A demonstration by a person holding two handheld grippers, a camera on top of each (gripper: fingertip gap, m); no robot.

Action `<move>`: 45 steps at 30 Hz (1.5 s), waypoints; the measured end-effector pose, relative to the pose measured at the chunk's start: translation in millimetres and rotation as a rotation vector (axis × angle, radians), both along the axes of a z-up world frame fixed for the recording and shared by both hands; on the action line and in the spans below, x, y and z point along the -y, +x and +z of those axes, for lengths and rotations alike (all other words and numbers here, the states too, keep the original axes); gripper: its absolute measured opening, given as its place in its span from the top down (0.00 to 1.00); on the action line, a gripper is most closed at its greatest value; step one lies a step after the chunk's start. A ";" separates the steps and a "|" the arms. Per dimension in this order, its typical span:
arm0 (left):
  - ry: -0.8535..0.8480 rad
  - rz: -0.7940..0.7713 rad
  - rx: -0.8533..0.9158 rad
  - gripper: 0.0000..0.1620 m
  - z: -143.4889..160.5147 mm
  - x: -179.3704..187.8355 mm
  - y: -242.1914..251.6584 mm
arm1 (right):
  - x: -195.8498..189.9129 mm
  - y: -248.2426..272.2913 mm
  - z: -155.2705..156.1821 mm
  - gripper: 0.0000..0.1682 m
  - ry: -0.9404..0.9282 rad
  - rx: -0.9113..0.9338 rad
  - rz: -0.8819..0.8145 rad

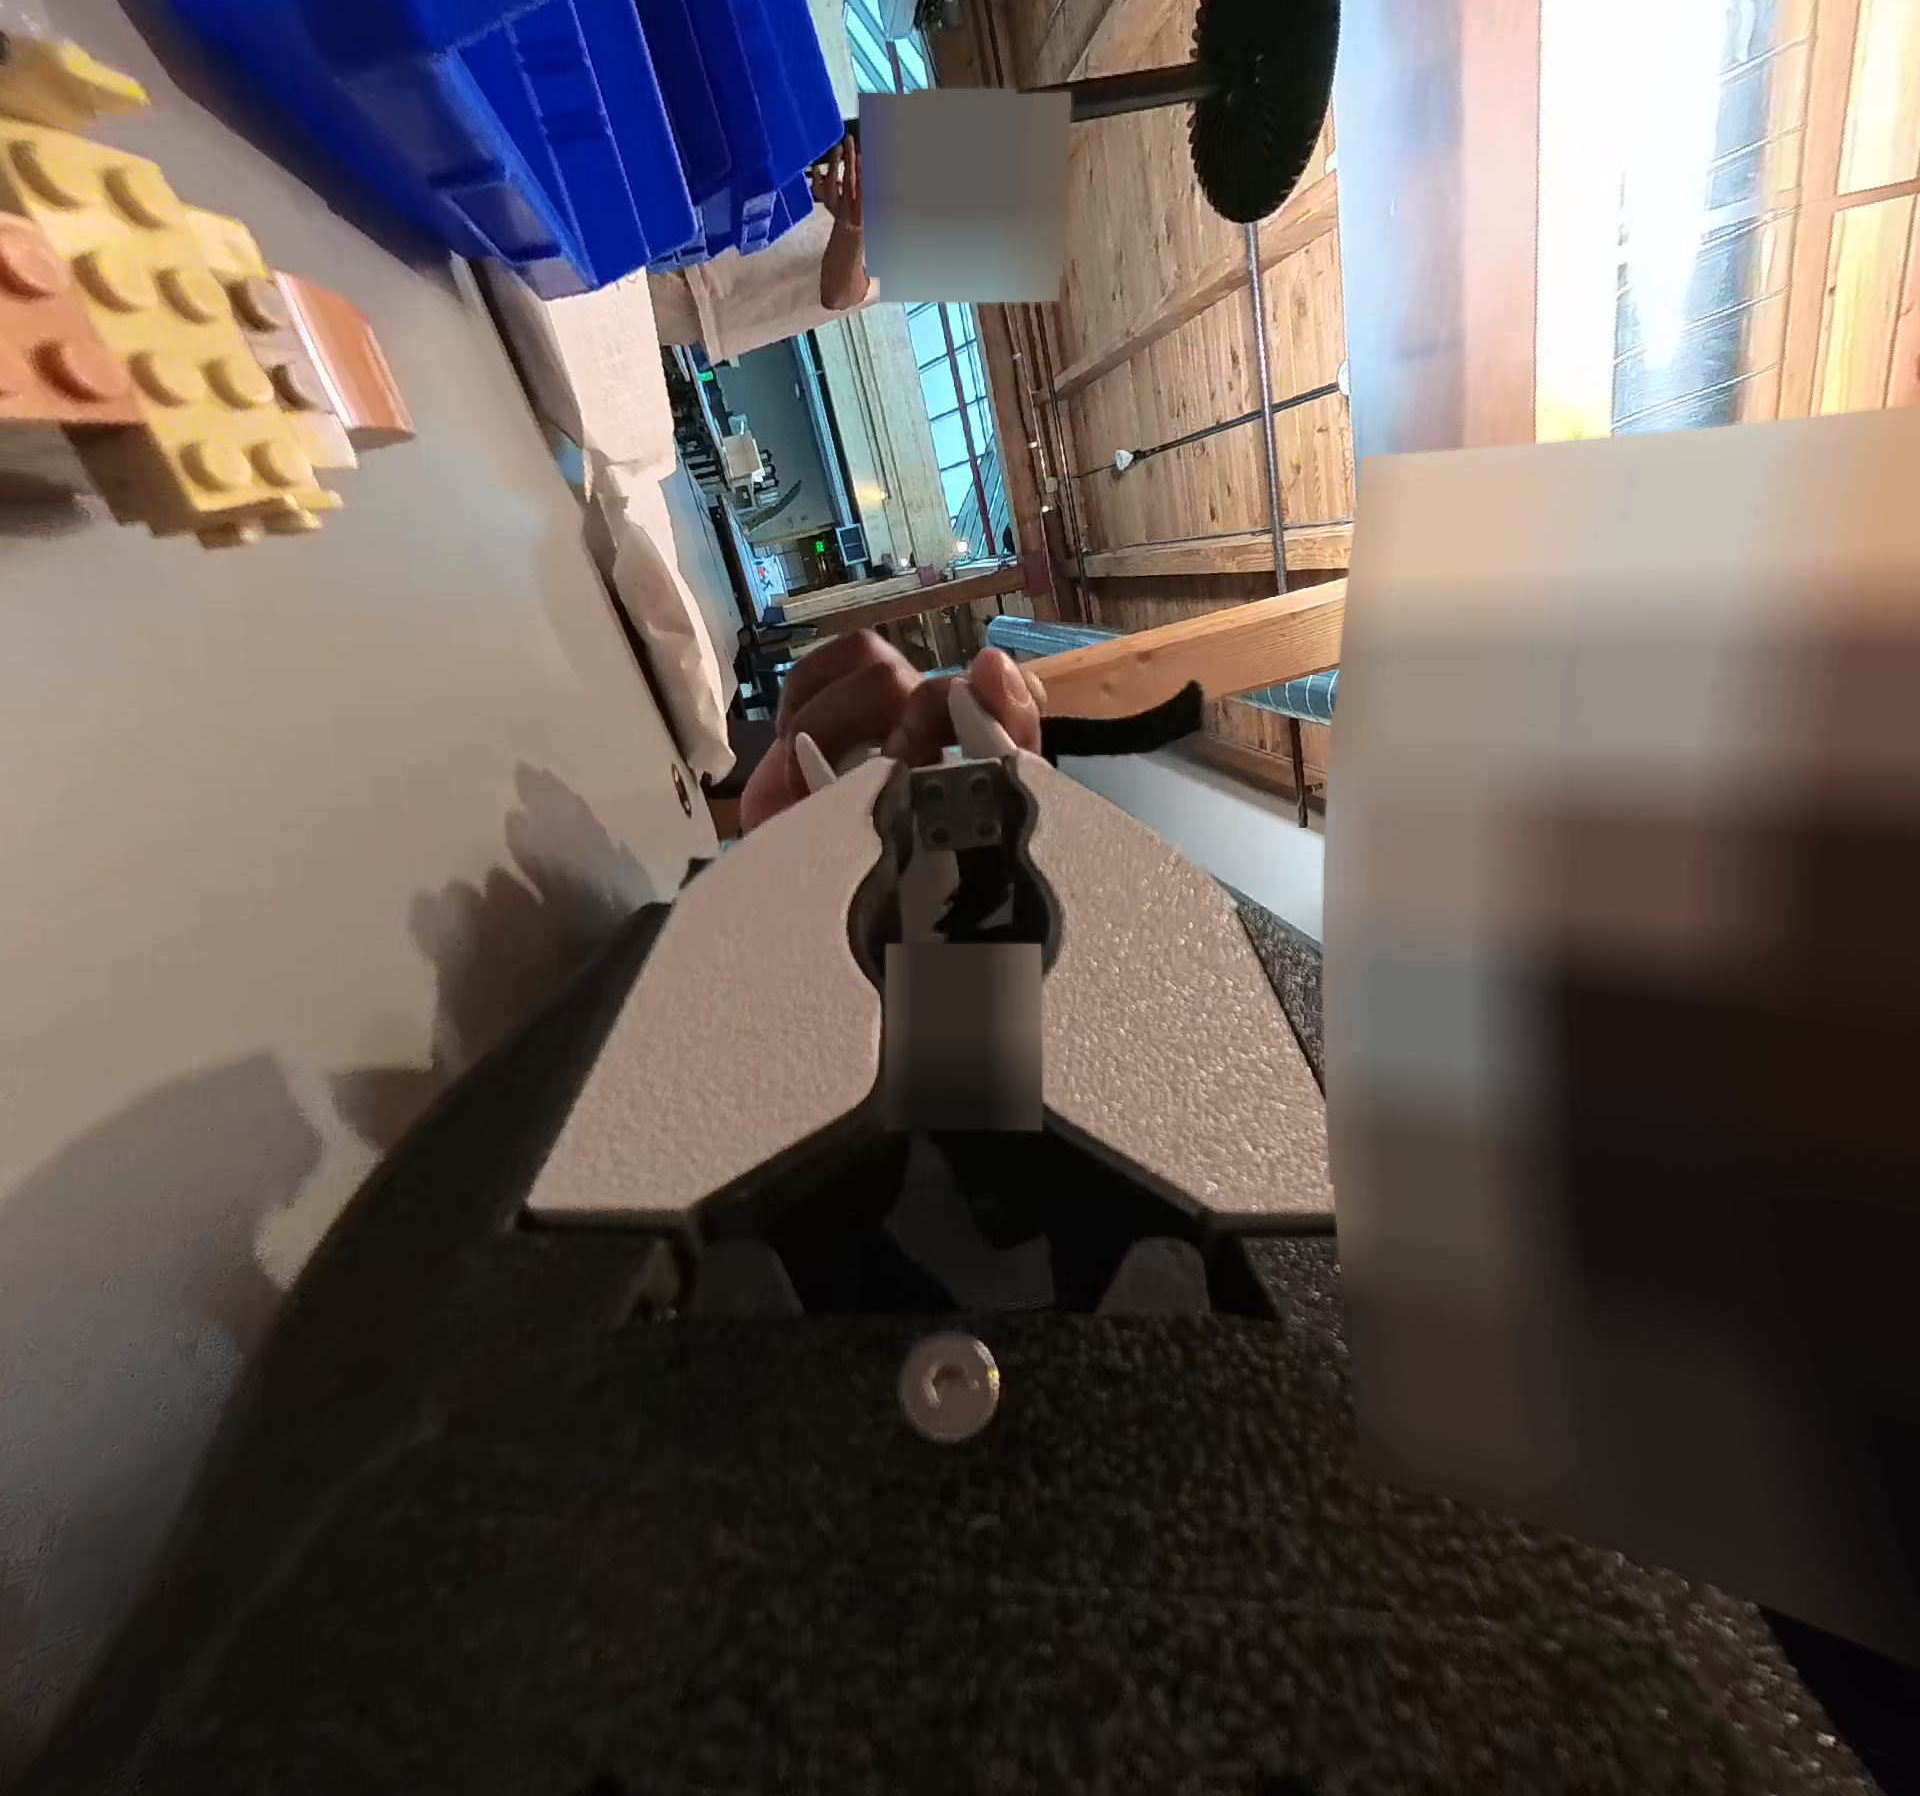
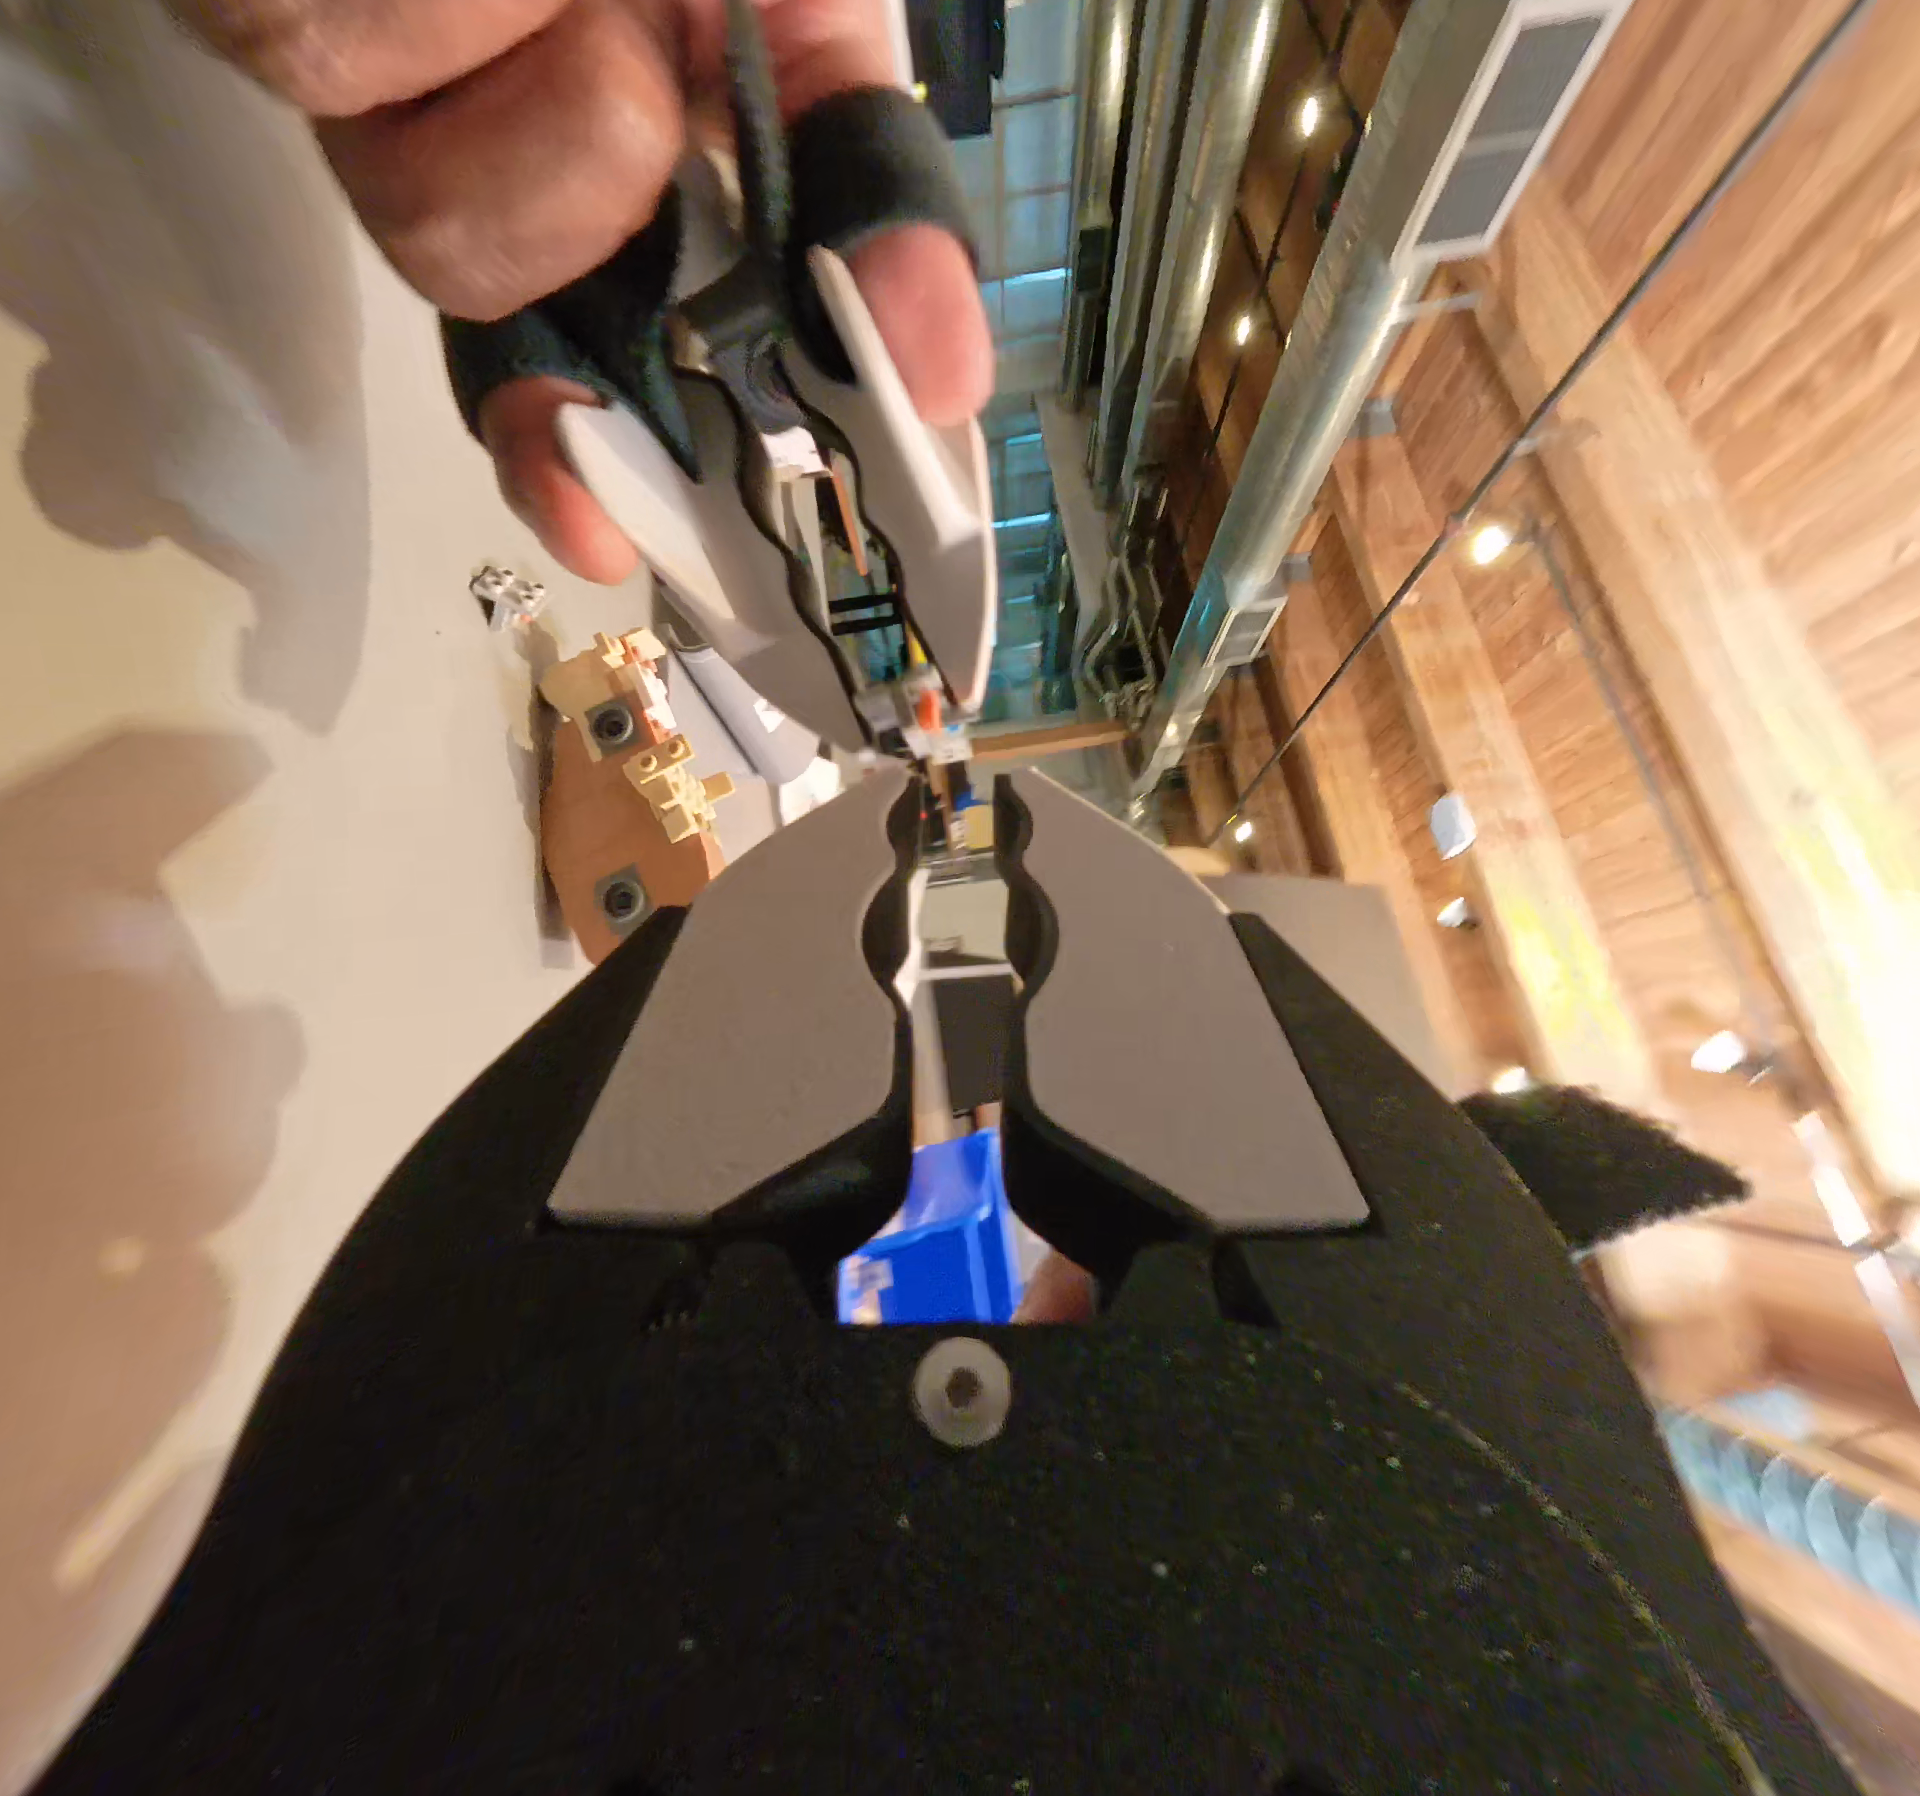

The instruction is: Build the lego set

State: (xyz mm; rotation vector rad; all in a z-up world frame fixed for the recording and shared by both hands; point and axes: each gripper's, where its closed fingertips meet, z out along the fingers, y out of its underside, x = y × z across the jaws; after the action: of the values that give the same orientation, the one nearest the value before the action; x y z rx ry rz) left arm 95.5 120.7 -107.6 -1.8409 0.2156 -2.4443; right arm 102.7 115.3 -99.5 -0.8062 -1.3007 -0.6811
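My left gripper (image 1: 956, 796) is shut on a small grey studded lego piece (image 1: 956, 808), held in the air off the table edge. In the right wrist view the left gripper (image 2: 920, 723) comes in from the top in a person's hand, with the small grey and orange piece (image 2: 928, 720) at its tips. My right gripper (image 2: 952, 782) is open with a narrow gap, its tips just short of that piece. The brown and tan lego build (image 2: 623, 790) stands on the white table (image 2: 395, 811), and it also shows in the left wrist view (image 1: 166, 344).
A small loose grey and white lego piece (image 2: 507, 593) lies on the table beyond the build. Stacked blue bins (image 1: 468, 32) stand on the table behind the build. The table edge (image 1: 623, 541) runs close to both grippers.
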 end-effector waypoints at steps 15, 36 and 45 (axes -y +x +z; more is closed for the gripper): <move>0.054 0.232 0.048 0.90 -5.0 -12.0 3.7 | -2.5 10.3 -14.7 0.86 -1.693 -1.762 0.240; 0.150 0.212 0.010 0.90 -13.2 -4.3 14.0 | -6.3 1.6 -26.3 0.88 -1.847 -1.834 0.234; 0.185 0.211 -0.005 0.90 -12.8 -0.7 14.8 | -4.9 -0.4 -26.5 0.91 -1.827 -1.802 0.204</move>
State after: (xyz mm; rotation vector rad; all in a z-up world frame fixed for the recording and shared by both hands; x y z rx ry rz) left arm 110.3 121.4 -120.3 -1.6986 0.2271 -2.2003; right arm 102.3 120.2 -126.0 -1.8487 0.1431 1.5504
